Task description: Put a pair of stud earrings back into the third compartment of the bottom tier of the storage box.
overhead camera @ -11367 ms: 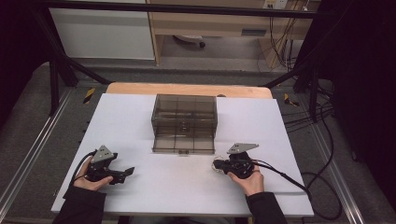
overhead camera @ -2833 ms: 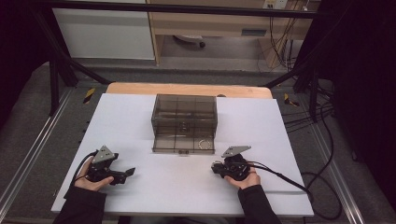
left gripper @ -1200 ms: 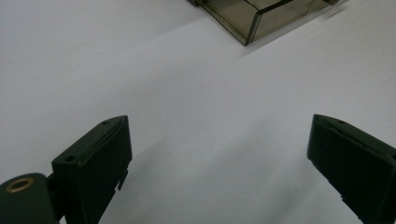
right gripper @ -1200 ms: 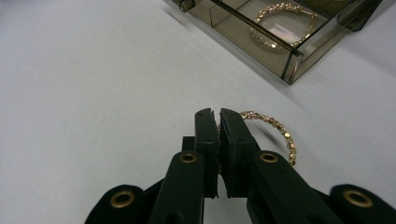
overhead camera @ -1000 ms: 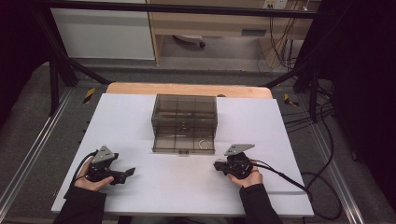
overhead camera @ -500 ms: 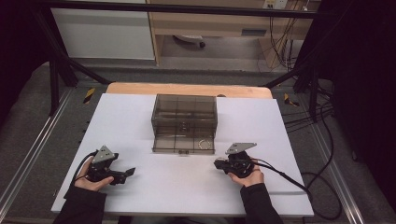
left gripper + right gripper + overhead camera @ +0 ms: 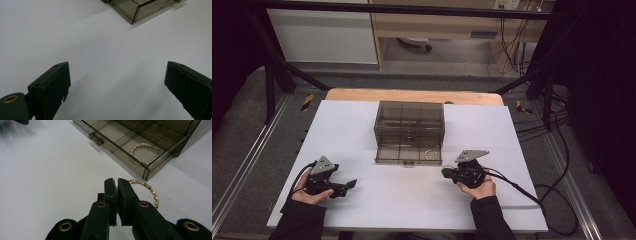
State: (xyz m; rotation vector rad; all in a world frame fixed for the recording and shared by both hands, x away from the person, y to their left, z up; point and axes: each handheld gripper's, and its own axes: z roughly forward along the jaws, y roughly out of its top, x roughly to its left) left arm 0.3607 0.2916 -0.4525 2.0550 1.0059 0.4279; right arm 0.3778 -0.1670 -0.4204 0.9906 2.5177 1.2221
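Two grippers rest on the white table (image 7: 362,125) in the high view, both on the person's side of the smoky clear drawer box (image 7: 409,125), which is the landmark here. The left gripper (image 7: 346,187) lies well to the near left of the box, in the person's left hand (image 7: 309,192). The right gripper (image 7: 446,173) sits just off the box's near right corner, held by the right hand (image 7: 477,187). The box's bottom drawer (image 7: 408,153) is pulled out toward the person, with a gold bracelet (image 7: 430,154) lying in its right-hand compartment.

From the left gripper view, the left gripper (image 7: 117,85) has its jaws spread wide apart over bare table, nothing between them; a corner of the box (image 7: 140,8) shows far ahead.

Looking along the right gripper view, the right gripper (image 7: 117,185) has its jaws pressed together, clamped on a second gold bracelet (image 7: 150,191) that curves out to one side of them, just outside the open drawer's corner (image 7: 146,173). Whether this bracelet touches the table I cannot tell. The first bracelet (image 7: 144,153) lies flat inside the drawer, near its two small knobs (image 7: 96,139).
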